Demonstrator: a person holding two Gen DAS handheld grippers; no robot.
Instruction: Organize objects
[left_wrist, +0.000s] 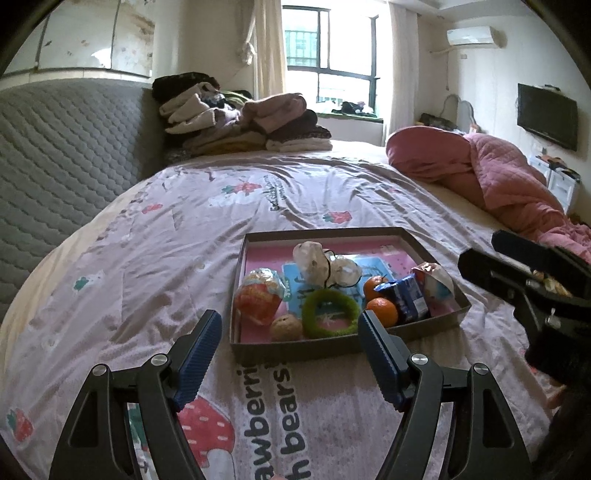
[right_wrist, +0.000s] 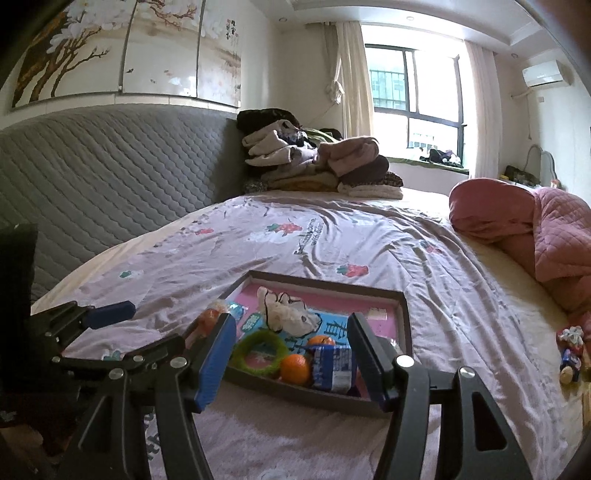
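Both grippers, left (left_wrist: 288, 354) and right (right_wrist: 291, 363), stood apart and empty before the filled tray (left_wrist: 306, 350); loose trinkets (right_wrist: 570, 356) right of them probably awaited collection.

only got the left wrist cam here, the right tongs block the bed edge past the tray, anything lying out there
Observer: Yes. A small cluster of loose items lies on the bedspread near its right edge, well apart from the tray.
Operator: ok, and are the right tongs carrying anything
Observer: No. The right tongs stand open with nothing between the pads. Through the gap you see the blue carton sitting in the tray.
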